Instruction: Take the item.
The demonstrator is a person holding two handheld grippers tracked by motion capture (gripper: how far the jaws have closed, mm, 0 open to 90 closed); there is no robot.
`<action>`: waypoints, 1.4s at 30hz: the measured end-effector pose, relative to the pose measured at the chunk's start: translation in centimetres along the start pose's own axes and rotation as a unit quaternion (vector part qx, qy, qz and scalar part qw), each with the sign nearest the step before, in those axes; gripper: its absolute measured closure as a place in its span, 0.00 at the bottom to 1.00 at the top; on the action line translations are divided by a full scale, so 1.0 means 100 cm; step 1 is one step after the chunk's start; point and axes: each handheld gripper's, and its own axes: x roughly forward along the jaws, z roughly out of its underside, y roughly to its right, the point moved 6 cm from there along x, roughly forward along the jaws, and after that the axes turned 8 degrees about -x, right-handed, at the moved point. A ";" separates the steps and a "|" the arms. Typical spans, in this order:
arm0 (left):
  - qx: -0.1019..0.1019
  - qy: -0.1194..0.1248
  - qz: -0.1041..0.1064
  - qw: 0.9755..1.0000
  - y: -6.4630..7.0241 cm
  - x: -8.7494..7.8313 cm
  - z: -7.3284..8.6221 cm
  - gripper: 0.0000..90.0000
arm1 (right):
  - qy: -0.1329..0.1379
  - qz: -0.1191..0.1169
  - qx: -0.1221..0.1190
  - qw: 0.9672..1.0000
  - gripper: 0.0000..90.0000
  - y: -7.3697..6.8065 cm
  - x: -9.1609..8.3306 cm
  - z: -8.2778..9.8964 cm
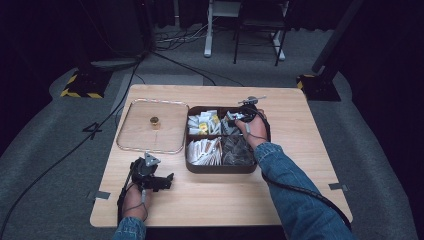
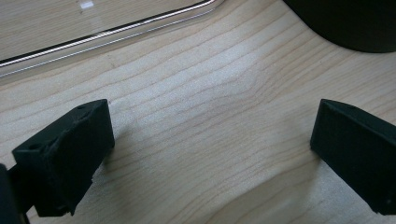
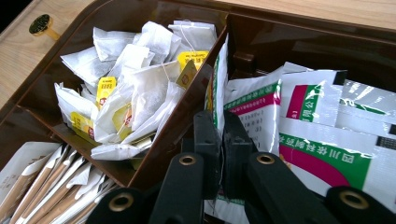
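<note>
- Sitting on the pale wood-grain table (image 1: pixel 220 200), a dark brown divided tray (image 1: pixel 227 169) holds crinkled white tea bags (image 3: pixel 130 88) with yellow tags.
- Glossy white sachets (image 3: pixel 261 116) carry green and magenta bands; their print is unreadable.
- Right gripper (image 3: pixel 223 140) reaches into the tray, jaws closed on a sachet's edge.
- Left gripper (image 2: pixel 212 154) rests low on the table, jaws wide apart, empty.

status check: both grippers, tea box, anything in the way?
Left gripper open, resting on table. Right gripper shut on sachet in compartment box. Lid set aside; nothing blocking.
</note>
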 end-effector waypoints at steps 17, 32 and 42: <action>0.000 0.000 0.000 1.000 0.000 0.000 0.000 0.00 | 0.049 -0.026 -0.010 0.998 0.98 -0.003 -0.041 -0.012; -0.001 0.000 0.000 1.000 0.000 0.000 0.000 0.00 | 0.099 -0.058 -0.011 0.993 0.98 -0.006 -0.088 -0.012; -0.001 0.000 0.000 1.000 0.000 0.000 0.000 0.00 | 0.129 -0.067 -0.014 0.989 0.98 -0.002 -0.128 -0.002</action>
